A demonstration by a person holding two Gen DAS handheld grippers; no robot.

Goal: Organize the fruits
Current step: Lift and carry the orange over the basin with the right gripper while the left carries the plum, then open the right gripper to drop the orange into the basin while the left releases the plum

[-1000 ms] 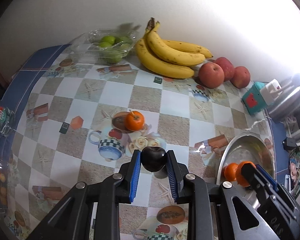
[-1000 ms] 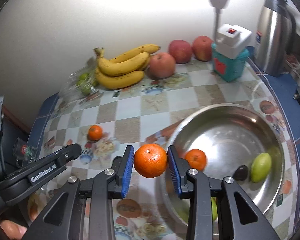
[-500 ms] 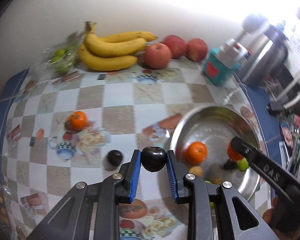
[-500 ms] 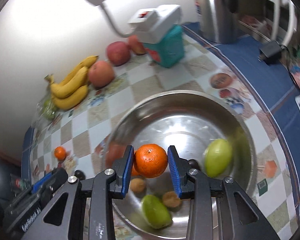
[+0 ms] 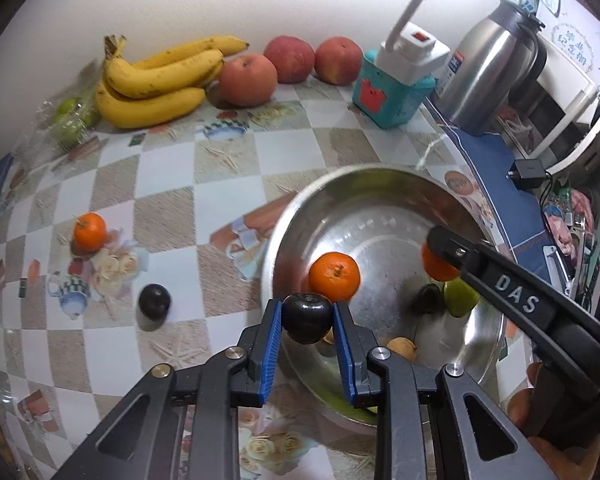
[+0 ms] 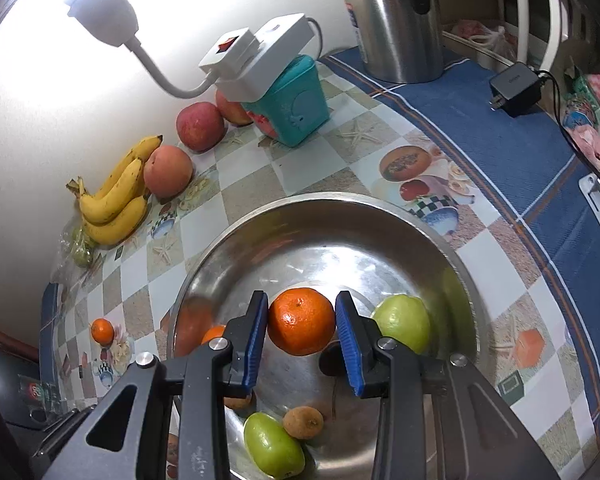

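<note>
The left tongs (image 5: 307, 317) grip a dark plum (image 5: 307, 317) over the near left rim of the steel bowl (image 5: 364, 184); the right tongs (image 6: 301, 322) hold a tangerine (image 6: 301, 321) above the bowl's middle, over green fruits (image 6: 402, 322) and small brown ones (image 6: 302, 422); out on the worktop (image 5: 228, 156), left of the bowl, lie another plum (image 5: 154, 301) and a tangerine (image 5: 89, 231); bananas (image 5: 156, 80) and apples (image 5: 288, 62) line the far wall.
</note>
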